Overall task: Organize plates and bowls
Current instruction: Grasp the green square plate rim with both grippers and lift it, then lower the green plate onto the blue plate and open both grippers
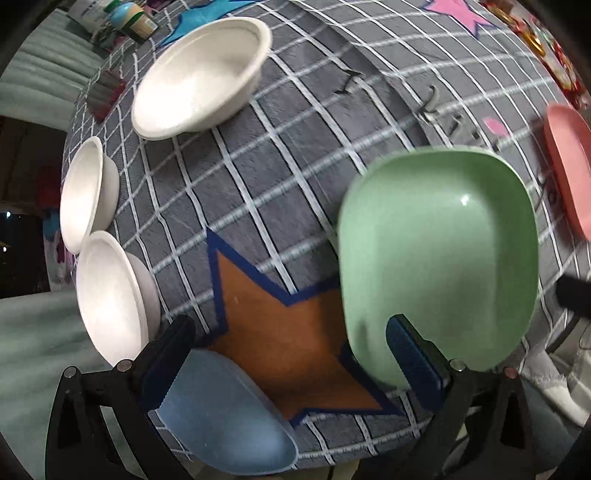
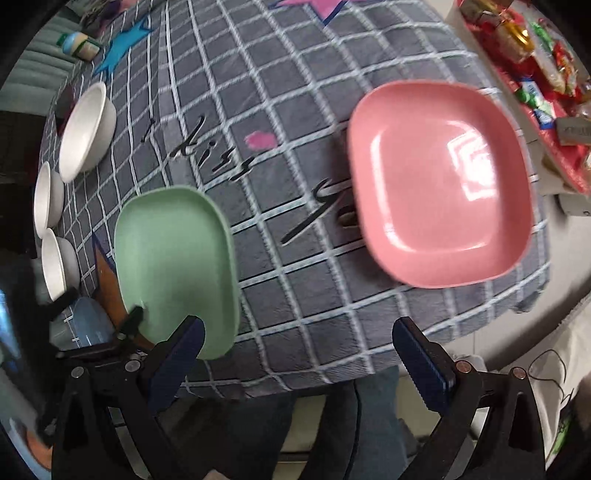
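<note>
A green square plate lies on the grey checked tablecloth, with a pale blue plate at the near edge and three white bowls along the left. My left gripper is open above the orange star; its right finger overlaps the green plate's near rim, its left finger the blue plate. A pink square plate lies to the right. My right gripper is open and empty over the table's near edge, between the green plate and the pink plate.
A jar and a dark red object sit at the far left. A red tray of packaged snacks stands to the right of the table. The white bowls line the left edge.
</note>
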